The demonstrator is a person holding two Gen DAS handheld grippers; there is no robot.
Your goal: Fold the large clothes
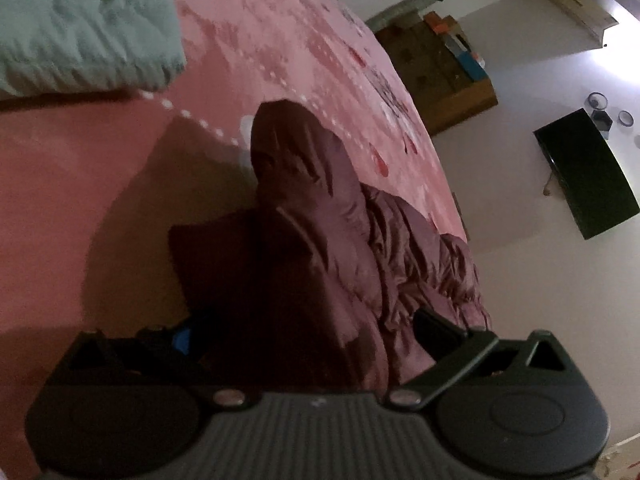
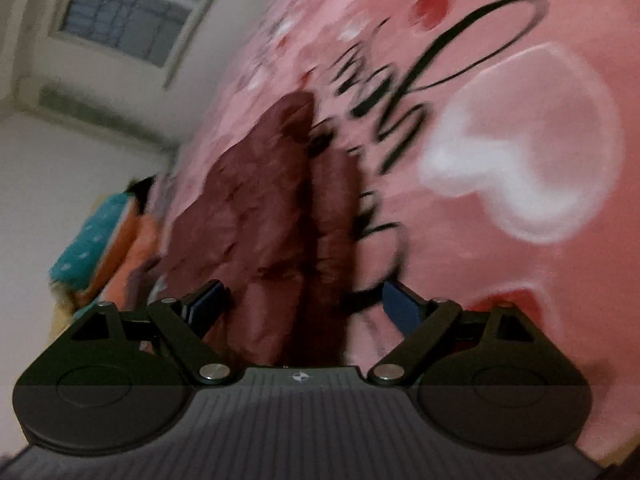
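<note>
**Between grasps: both tools open over a crumpled maroon garment on the bed**

Left wrist view, left to right: a pale green quilted blanket (image 1: 80,28) fills the upper left of the frame; the pink patterned bedspread (image 1: 60,200) runs across the centre. On it, from centre to lower right, lies the dark maroon quilted fabric garment (image 1: 320,248), bunched and partly heaped, one end reaching toward the middle of the bed. The left tool (image 1: 304,336) stands wide open along the lower edge and grips nothing; the garment lies just ahead of it.

Right wrist view: the garment (image 2: 272,208) shows as a long rumpled strip through the centre. The right tool (image 2: 304,304) is likewise fully spread and empty, with cloth lying between its fingers.

Judged step: no hold at present, a fresh grasp pending. The next move calls for picking two edges or corners and drawing the cloth flat.

Writing: black cursive lettering (image 2: 400,112) on the bedspread, too blurred to read.
</note>
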